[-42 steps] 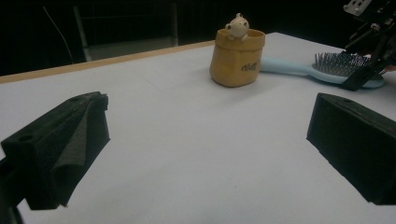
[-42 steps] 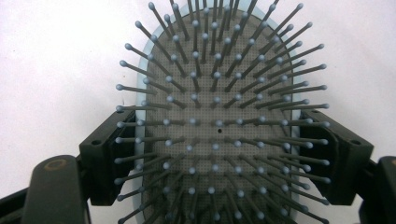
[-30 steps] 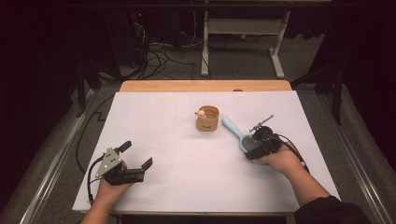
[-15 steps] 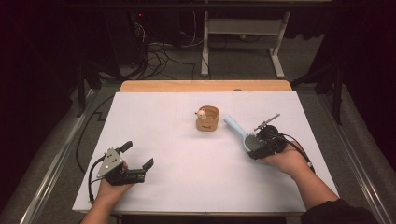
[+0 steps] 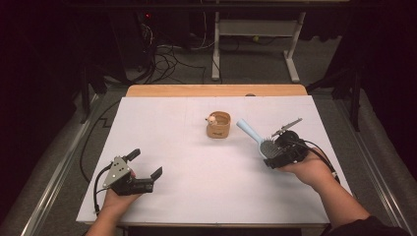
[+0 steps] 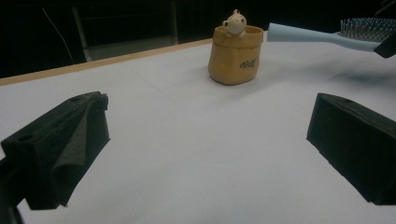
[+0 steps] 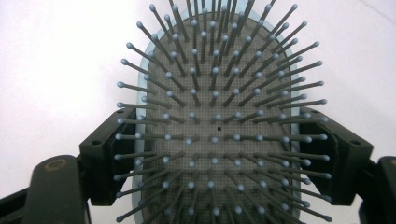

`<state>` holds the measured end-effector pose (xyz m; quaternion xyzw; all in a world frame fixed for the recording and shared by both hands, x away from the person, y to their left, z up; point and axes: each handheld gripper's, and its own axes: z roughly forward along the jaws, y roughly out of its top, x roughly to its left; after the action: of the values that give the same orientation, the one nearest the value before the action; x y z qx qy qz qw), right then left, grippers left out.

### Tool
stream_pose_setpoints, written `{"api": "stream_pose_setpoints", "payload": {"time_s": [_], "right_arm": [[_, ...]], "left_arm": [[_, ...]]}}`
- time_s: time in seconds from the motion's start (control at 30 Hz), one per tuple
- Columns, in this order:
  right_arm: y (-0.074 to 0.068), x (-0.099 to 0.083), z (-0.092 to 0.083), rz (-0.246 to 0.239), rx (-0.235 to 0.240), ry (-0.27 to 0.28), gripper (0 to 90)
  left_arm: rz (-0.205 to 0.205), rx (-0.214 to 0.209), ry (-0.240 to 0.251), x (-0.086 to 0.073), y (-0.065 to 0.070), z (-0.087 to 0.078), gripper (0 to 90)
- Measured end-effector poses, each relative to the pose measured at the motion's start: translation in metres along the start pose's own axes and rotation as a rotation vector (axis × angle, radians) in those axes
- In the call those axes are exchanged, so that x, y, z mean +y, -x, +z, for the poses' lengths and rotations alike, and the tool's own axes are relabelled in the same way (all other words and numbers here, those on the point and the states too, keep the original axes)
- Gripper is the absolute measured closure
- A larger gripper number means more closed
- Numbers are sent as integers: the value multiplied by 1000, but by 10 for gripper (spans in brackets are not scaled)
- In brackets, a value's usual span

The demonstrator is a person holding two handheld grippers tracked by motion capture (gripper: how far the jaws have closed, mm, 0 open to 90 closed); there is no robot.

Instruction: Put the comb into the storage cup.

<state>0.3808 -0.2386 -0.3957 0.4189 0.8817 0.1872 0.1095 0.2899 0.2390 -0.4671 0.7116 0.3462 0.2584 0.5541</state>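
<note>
We carry the light-blue hairbrush (image 5: pixel 259 141) by its bristled head, pinched across the sides by the right gripper (image 5: pixel 276 153), handle aimed at the tan cup (image 5: pixel 219 125) mid-table. To seat it, we should lift clear, tip the handle down and lower slowly. The left gripper (image 5: pixel 146 173) rests spread, empty.
</note>
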Motion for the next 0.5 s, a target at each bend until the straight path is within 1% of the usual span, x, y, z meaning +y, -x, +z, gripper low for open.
{"api": "stream_pose_setpoints", "payload": {"time_s": [0.03, 0.13, 0.27, 0.33, 0.37, 0.4, 0.5], "right_arm": [[-1, 0, -5, -4, -3, 5, 211], [-5, 0, -14, -11, -10, 12, 211], [-9, -1, -23, -32, -11, 24, 211], [-10, -1, -25, -35, -10, 28, 211], [-13, -1, -29, -44, -10, 32, 211], [-16, -2, -31, -39, -10, 32, 211], [-21, -1, -33, -65, -3, 37, 211]], "left_arm": [[0, 0, 0, 0, 0, 0, 1], [2, -1, -1, 0, 0, 0, 1], [3, -2, -2, 0, 1, 1, 1], [2, -1, -1, 0, 1, 1, 1], [3, 0, -2, 0, 1, 1, 1], [3, 0, -2, 0, 1, 1, 1], [6, 3, -4, 0, 1, 1, 1]]}}
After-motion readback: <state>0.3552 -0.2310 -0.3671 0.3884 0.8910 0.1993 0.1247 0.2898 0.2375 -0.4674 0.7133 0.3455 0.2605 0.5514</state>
